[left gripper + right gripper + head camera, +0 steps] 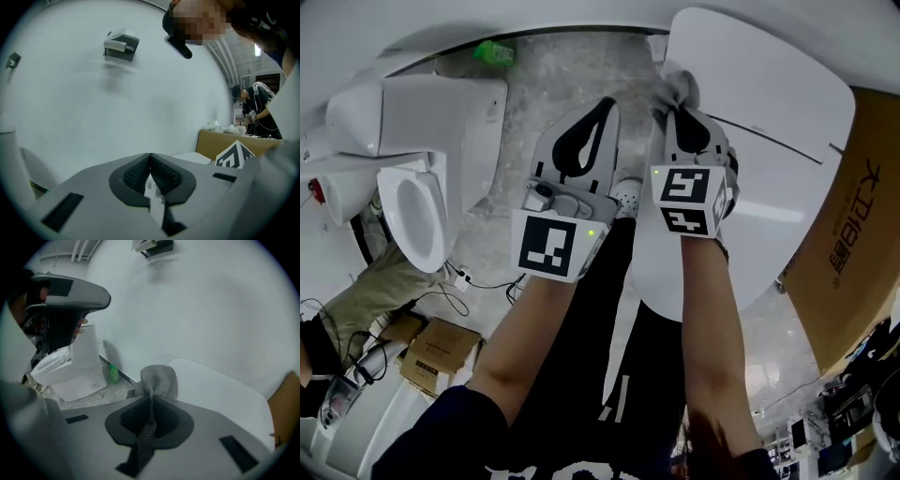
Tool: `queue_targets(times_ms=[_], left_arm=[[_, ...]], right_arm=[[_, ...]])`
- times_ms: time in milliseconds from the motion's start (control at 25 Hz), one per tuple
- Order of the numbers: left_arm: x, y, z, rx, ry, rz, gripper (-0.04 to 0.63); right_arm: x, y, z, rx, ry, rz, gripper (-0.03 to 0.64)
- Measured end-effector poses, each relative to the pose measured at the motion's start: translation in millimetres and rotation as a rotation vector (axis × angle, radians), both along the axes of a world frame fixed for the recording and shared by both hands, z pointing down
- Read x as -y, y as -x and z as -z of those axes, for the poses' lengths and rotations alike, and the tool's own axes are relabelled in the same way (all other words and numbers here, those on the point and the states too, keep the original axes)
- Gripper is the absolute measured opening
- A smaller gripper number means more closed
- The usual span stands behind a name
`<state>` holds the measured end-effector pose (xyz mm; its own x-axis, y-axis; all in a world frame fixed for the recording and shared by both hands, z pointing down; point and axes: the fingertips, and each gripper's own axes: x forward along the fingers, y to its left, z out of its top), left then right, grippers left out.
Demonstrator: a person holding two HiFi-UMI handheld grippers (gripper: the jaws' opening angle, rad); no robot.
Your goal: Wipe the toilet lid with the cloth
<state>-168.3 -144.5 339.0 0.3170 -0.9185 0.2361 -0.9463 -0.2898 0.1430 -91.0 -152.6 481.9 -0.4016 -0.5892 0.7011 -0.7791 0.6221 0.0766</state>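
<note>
**A:** What is made out in the head view?

**B:** In the upper middle, the right gripper [678,111] is seen clamped on the grey cloth [673,86]. The cloth is held at the left edge of the white toilet lid [769,141], seemingly so that wiping can be begun there. The left gripper [607,105] is held just beside it, off the lid.

**A:** And the left gripper view?

**B:** Its jaws are pressed together with nothing between them, and only a blank wall [140,93] is faced.

**A:** The right gripper view?

**B:** The cloth is pinched along its middle, with a bunched end left free above the jaws for rubbing. Contact with the lid, spread across the lower right, cannot quite be confirmed.
</note>
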Motion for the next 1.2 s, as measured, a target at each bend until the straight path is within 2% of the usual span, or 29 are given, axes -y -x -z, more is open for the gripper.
queue_targets(times_ms=[160, 320, 560, 960, 1200], left_arm=[[-0.8, -4.2, -2.0, 0.009, 0.001, -0.008, 0.02], [-4.7, -13.3, -8.2, 0.065, 0.009, -0.05, 0.02], [-7.2, -24.1, -7.7, 0.078, 0.008, -0.066, 0.02], [-10.1, -51.7, -8.3, 0.075, 0.008, -0.109, 0.02], [-9.7, -65.2, -10.0, 0.073, 0.011, -0.13, 0.02]], right_arm=[[-2.3, -16.0, -0.5, 0.013, 0.004, -0.012, 0.038], [-1.5, -35.8, -1.7, 0.014, -0.008, -0.033, 0.038], [0.0, -72.0, -1.3, 0.012, -0.005, -0.066, 0.038], [2.6, -201.8, -5.6, -0.042, -0.033, -0.186, 0.038], [7.9, -281.7, -9.1, -0.063, -0.041, -0.32, 0.038]])
